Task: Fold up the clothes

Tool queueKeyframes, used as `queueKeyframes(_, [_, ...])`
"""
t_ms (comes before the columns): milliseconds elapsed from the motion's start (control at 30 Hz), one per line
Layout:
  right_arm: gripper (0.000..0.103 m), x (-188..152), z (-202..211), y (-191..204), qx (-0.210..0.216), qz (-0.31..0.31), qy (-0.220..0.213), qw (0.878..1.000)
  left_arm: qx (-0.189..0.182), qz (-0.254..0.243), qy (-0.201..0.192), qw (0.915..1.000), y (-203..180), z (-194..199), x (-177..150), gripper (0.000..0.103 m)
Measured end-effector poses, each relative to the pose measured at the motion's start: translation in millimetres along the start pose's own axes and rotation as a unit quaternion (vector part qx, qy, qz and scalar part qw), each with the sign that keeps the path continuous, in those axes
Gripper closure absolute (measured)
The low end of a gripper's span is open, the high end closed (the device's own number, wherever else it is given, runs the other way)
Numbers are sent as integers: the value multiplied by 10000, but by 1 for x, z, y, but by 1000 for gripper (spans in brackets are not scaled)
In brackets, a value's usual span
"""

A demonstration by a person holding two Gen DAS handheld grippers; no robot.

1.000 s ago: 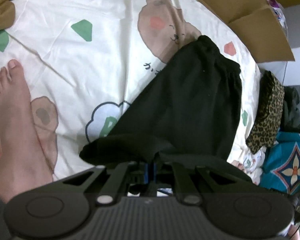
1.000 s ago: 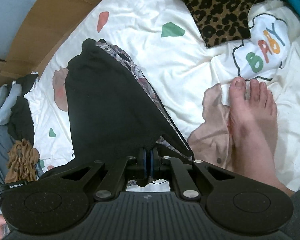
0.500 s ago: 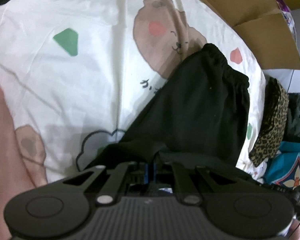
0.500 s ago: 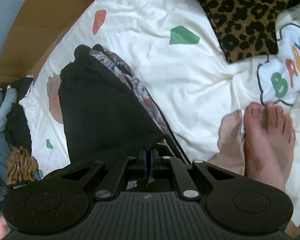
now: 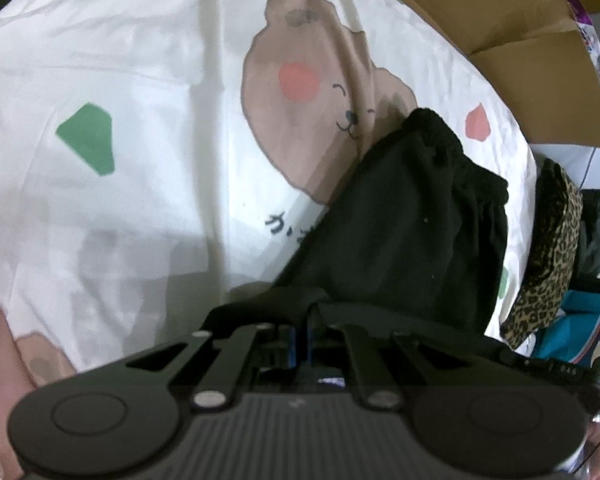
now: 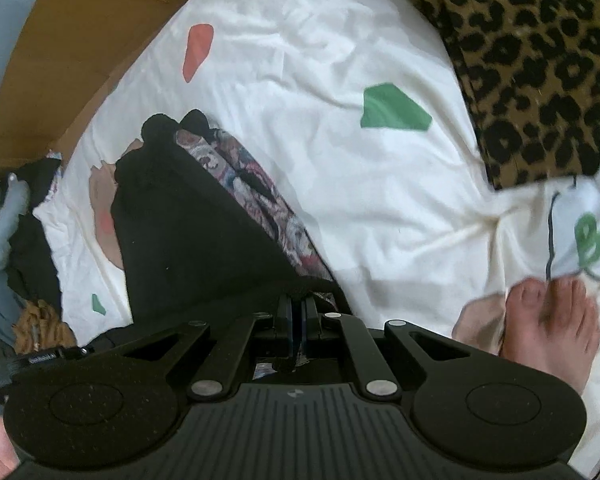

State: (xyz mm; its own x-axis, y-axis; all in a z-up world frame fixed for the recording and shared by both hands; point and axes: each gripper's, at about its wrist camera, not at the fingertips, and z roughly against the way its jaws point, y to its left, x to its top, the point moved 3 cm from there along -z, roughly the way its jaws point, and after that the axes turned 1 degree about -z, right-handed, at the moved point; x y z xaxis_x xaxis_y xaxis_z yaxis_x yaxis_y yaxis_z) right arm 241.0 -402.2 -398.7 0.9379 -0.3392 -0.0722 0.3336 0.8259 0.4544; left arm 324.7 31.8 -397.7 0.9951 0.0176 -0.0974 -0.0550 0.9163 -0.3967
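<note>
A: Left wrist view: the left gripper (image 5: 305, 322) pinches the near edge of the black garment (image 5: 412, 232); the right gripper (image 6: 298, 312) pinches its other near corner.

B: Its far end rests on the bed sheet (image 5: 140, 80). Uneven pulling could slip an edge free, or skew the fold.

Black shorts (image 5: 412, 232) carried further over the sheet (image 5: 140, 60), bare foot (image 6: 548, 320) slid toward frame edge, apparently.
</note>
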Motion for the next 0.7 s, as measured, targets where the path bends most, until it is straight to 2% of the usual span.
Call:
queueKeyframes(100, [100, 8, -8, 6, -73, 196, 145, 9997, 164, -276, 275, 9991, -1, -6, 10, 94])
queueKeyframes(167, [97, 11, -14, 13, -215, 464, 339, 9981, 274, -461, 459, 9975, -2, -9, 16, 82])
queueKeyframes(233, [96, 14, -19, 20, -360, 741, 532, 9952, 383, -644, 642, 9951, -2, -13, 22, 58])
queueKeyframes(300, [88, 14, -18, 28, -493, 1008, 677, 9914, 454, -854, 693, 9929, -5, -6, 26, 52])
queueKeyframes(367, [67, 14, -14, 35, -588, 1201, 781, 9879, 415, -961, 750, 9917, -7, 2, 29, 51])
queueKeyframes(400, [63, 13, -11, 38, -606, 1266, 813, 9868, 356, -1028, 727, 9914, -9, 6, 28, 51])
queueKeyframes(600, [60, 3, 7, 45, -447, 1794, 1147, 9760, 139, -1486, 505, 9875, -18, 32, 16, 49])
queueKeyframes(700, [53, -7, 16, 48, -350, 2433, 1122, 9628, 10, -1584, 278, 9870, -16, 44, 8, 37])
